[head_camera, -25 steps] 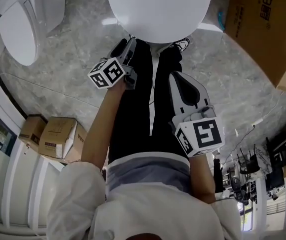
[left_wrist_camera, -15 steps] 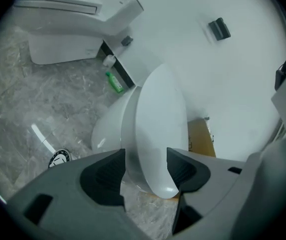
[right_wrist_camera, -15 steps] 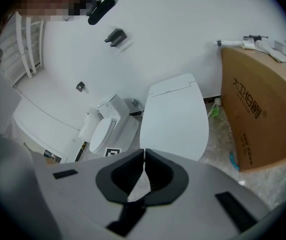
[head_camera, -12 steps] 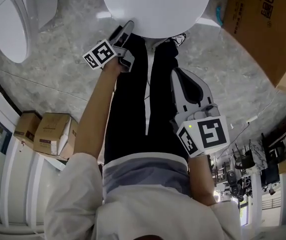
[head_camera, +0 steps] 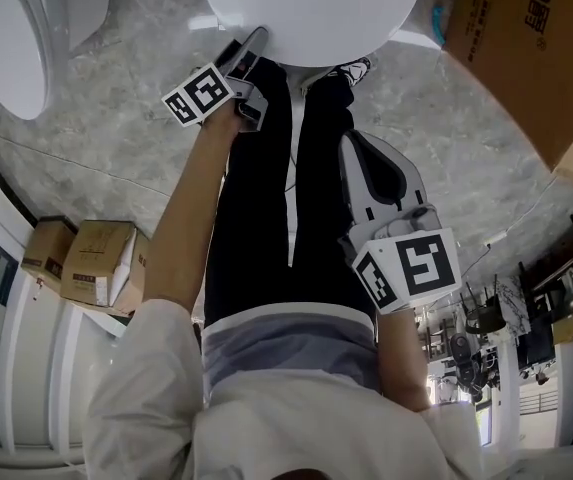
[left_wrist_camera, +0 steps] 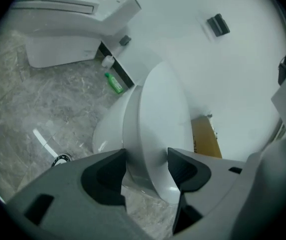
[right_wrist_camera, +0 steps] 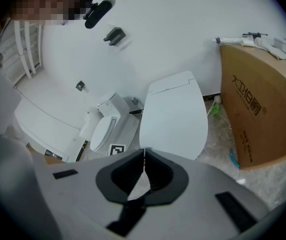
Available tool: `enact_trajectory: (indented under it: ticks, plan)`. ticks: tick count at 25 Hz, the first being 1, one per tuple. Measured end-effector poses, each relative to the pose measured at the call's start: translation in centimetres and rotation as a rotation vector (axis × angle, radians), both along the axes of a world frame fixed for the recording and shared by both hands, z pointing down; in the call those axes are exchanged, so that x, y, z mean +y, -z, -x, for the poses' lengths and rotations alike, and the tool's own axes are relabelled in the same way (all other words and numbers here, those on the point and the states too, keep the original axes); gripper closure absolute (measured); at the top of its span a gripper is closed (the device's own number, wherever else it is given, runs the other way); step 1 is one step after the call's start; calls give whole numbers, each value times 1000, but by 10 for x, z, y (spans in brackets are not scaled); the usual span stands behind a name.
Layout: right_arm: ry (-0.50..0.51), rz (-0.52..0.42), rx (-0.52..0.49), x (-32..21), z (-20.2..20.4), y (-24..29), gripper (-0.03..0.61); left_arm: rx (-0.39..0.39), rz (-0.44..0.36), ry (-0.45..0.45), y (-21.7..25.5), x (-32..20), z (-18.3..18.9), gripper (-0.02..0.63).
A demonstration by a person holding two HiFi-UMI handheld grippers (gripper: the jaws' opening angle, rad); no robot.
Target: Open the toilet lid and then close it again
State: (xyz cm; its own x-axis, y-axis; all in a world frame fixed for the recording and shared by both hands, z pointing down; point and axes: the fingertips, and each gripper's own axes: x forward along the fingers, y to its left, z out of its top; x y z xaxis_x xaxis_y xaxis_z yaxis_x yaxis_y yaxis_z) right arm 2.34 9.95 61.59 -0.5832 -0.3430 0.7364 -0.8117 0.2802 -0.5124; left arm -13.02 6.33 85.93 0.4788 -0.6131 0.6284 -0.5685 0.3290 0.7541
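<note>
The toilet lid (head_camera: 311,13) fills the top centre of the head view. Its front rim lies between the 2 jaws of the left gripper (left_wrist_camera: 146,165), which stand apart and have just been opening. Whether either pad touches it is unclear. The right gripper (right_wrist_camera: 143,159), lower right, has its jaws together on nothing. The frame's top edge cuts off the lid's rear.

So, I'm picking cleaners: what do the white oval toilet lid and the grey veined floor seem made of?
White oval toilet lid: probably glossy moulded plastic, as it is smooth, thin-edged and uniformly white; ceramic can't be excluded.
Grey veined floor: polished marble or marble-look tile, judging by the pale veins and mirrored light streaks.
</note>
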Motion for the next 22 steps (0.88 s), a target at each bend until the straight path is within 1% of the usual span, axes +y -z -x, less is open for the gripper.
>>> enact_trajectory:
  ticks: [2,8,12,22]
  plan:
    - [7,2,-2,1,2,1,566,-12,-9,-11,2,1,1,362]
    - [22,1,2,5,2,1,566,9,-17,22,9,1,0,370]
    - [28,-9,-1,2,7,5,566,18,-25,27,18,2,1,377]
    - [37,-26,-10,-4,14,20,566,38,-67,40,61,3,-2,390]
